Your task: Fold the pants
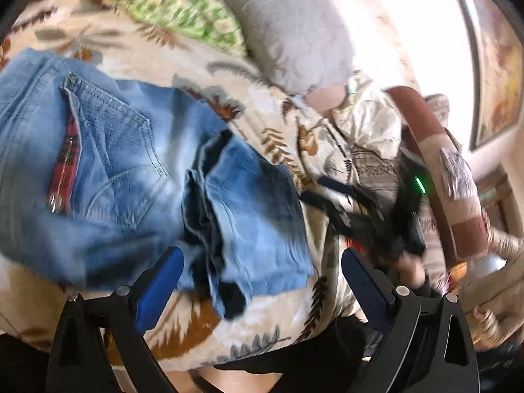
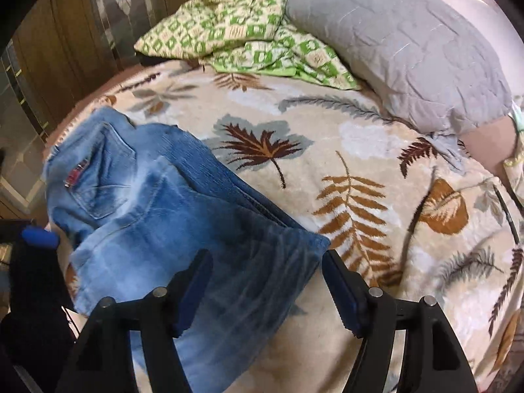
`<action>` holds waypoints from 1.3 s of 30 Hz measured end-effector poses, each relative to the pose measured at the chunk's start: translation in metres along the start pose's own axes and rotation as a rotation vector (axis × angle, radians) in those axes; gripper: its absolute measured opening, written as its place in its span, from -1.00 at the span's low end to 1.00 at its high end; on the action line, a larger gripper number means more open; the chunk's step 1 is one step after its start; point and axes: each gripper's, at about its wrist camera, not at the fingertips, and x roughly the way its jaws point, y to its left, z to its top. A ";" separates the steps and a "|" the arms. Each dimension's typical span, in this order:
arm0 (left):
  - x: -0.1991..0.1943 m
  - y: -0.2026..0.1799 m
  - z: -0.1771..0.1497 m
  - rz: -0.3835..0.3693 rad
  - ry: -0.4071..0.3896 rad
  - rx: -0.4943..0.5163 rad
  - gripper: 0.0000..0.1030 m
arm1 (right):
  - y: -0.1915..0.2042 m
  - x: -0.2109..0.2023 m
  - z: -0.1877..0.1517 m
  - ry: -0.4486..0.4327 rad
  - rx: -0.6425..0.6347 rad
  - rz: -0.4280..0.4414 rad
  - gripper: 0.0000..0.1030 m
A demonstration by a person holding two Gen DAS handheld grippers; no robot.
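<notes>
Folded blue jeans (image 1: 124, 177) lie on a leaf-patterned blanket (image 1: 262, 321), back pocket and a red tag up, leg hems folded over on top. My left gripper (image 1: 262, 262) is open just above the near edge of the hems, holding nothing. In the right wrist view the jeans (image 2: 157, 216) lie at the left of the bed. My right gripper (image 2: 267, 275) is open over their near right corner, empty. The right gripper also shows in the left wrist view (image 1: 330, 196), and the left gripper's blue fingertip (image 2: 39, 234) shows at the right view's left edge.
A green patterned cover (image 2: 242, 32) and a grey pillow (image 2: 402, 42) lie at the far end of the blanket (image 2: 360, 170). Wooden furniture (image 2: 49, 49) stands at the left. A person's patterned sleeve (image 1: 366, 131) is at the right.
</notes>
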 end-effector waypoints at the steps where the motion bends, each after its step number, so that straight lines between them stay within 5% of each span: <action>1: 0.006 0.005 0.007 -0.011 0.017 -0.024 0.88 | 0.000 -0.003 -0.003 -0.002 0.001 0.008 0.41; 6: 0.044 0.030 0.038 -0.027 0.091 -0.142 0.88 | 0.006 -0.007 -0.028 0.014 0.000 0.011 0.41; 13: 0.074 0.028 0.056 -0.006 0.145 -0.138 0.88 | 0.023 -0.015 -0.065 0.003 0.020 0.000 0.41; 23: 0.098 0.019 0.066 0.032 0.207 -0.130 0.87 | 0.083 -0.014 -0.091 -0.018 -0.238 -0.054 0.41; 27: 0.105 0.025 0.069 0.074 0.219 -0.146 0.16 | 0.082 -0.004 -0.091 -0.045 -0.235 -0.086 0.40; 29: 0.106 0.026 0.070 0.116 0.230 -0.122 -0.25 | 0.077 -0.001 -0.090 -0.048 -0.192 -0.077 0.13; 31: 0.106 0.027 0.070 0.125 0.243 -0.096 -0.79 | 0.075 0.003 -0.090 -0.045 -0.182 -0.137 -0.50; 35: 0.100 0.003 0.075 0.122 0.232 0.017 -0.85 | 0.074 -0.003 -0.094 -0.080 -0.151 -0.145 -0.64; 39: 0.081 -0.057 0.088 0.080 0.165 0.251 -0.86 | 0.075 -0.017 -0.098 -0.141 -0.128 -0.166 -0.73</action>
